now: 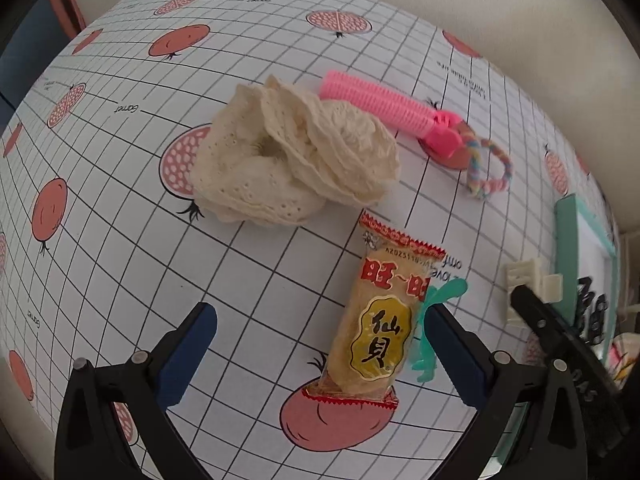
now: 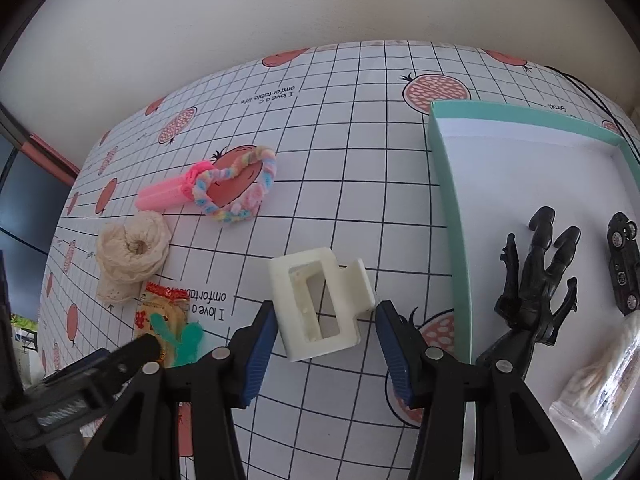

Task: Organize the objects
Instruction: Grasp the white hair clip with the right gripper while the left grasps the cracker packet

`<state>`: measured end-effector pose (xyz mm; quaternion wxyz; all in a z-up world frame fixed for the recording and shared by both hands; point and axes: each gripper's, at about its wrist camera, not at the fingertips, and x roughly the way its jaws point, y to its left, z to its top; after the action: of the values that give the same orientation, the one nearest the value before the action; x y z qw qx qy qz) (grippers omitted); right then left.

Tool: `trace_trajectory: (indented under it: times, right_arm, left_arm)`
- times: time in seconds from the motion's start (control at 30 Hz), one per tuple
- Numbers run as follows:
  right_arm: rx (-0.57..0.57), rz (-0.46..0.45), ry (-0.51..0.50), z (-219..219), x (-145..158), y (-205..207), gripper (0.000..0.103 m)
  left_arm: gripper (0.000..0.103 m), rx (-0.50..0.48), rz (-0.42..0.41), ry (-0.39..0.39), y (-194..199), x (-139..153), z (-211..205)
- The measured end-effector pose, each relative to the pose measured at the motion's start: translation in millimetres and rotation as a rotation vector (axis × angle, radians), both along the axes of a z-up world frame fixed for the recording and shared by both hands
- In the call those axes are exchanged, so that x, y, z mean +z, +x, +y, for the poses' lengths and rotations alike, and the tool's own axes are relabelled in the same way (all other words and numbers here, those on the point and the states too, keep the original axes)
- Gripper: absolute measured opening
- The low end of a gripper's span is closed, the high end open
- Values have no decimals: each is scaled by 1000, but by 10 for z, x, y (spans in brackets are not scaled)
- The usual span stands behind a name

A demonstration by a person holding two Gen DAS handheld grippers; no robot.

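Right tool (image 2: 326, 344) spread wide, straddling cream hair claw (image 2: 322, 304); left tool (image 1: 320, 352) spread around snack packet (image 1: 374, 328). Next, likely: clamp claw, carry to teal box (image 2: 448, 216).

Each gripper is a black plastic frame ending in two fingers faced with dark blue ribbed pads. On the left gripper (image 1: 320, 344) round silver screws sit at the finger joints. The right gripper (image 2: 326, 344) is built alike (its arm bears pale lettering, too blurred to read in the left wrist view).
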<state>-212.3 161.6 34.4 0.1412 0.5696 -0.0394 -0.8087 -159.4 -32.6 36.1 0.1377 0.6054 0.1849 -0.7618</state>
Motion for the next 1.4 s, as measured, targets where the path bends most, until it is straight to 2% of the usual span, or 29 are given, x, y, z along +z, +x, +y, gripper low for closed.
trace_trajectory:
  times: [0.2, 0.43, 0.67, 0.77, 0.83, 1.17, 1.4]
  right_arm:
    - [8, 2, 11, -8, -3, 3, 54]
    - [15, 3, 13, -2, -7, 10, 54]
    - [29, 15, 34, -21, 0, 41, 54]
    - [26, 17, 54, -22, 4, 48, 47]
    - [20, 15, 55, -3, 8, 48, 42]
    - [30, 9, 47, 27, 10, 38, 42]
    - [38, 5, 44, 32, 7, 37, 42]
  left_arm:
    - [103, 11, -13, -7, 1, -79, -4]
    - [103, 19, -33, -82, 20, -126, -40]
    - [103, 16, -29, -99, 27, -116, -67]
    - [102, 14, -28, -100, 30, -105, -88]
    - [98, 4, -27, -109, 25, -84, -88]
    - [67, -41, -1, -118, -16, 33, -106]
    - [62, -25, 21, -98, -8, 69, -254]
